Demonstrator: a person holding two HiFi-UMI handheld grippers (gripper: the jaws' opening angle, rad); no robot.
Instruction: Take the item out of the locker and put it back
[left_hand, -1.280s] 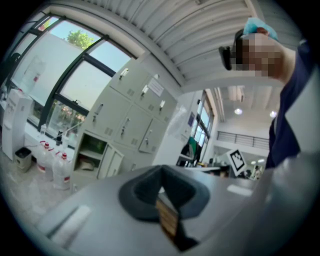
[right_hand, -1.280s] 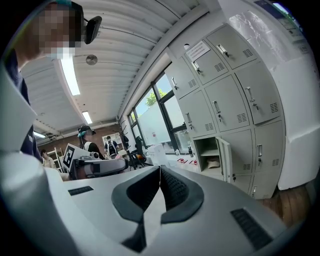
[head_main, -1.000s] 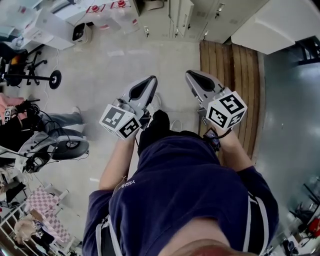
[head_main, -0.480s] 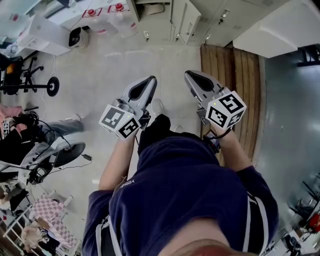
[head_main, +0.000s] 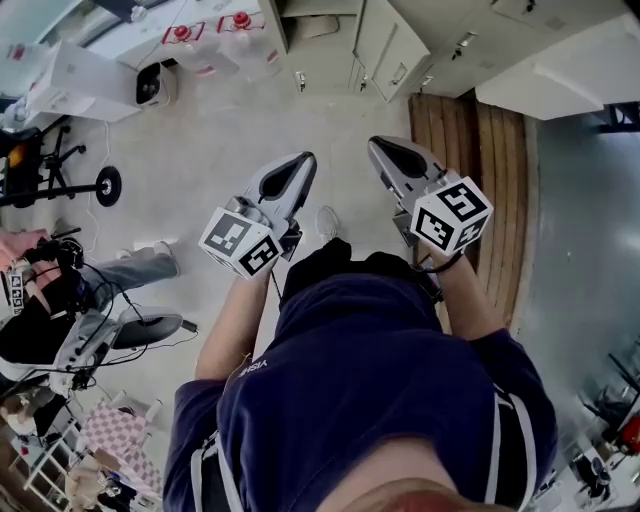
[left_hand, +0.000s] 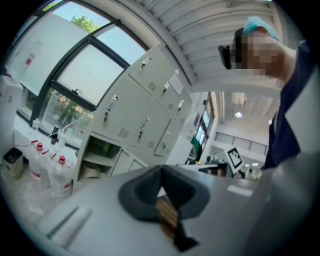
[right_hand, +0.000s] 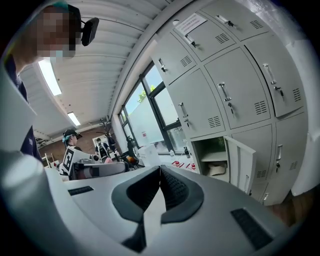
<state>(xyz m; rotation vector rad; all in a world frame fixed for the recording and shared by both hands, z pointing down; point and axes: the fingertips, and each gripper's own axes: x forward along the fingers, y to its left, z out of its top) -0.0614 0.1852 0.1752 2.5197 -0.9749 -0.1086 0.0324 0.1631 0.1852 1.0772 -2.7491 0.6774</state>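
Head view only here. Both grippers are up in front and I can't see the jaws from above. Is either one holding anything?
Observer: No. The grey two-jaw right gripper has its jaws together in its own view, with nothing between them.
Operator: Left one?
Observer: Same. The grey left gripper is shut and empty.
Operator: What's in the open locker?
Observer: The right gripper view looks into the grey metal locker with the open door. A green thing sits on the upper shelf and a pale rounded item on the one below. Both are too small to identify.
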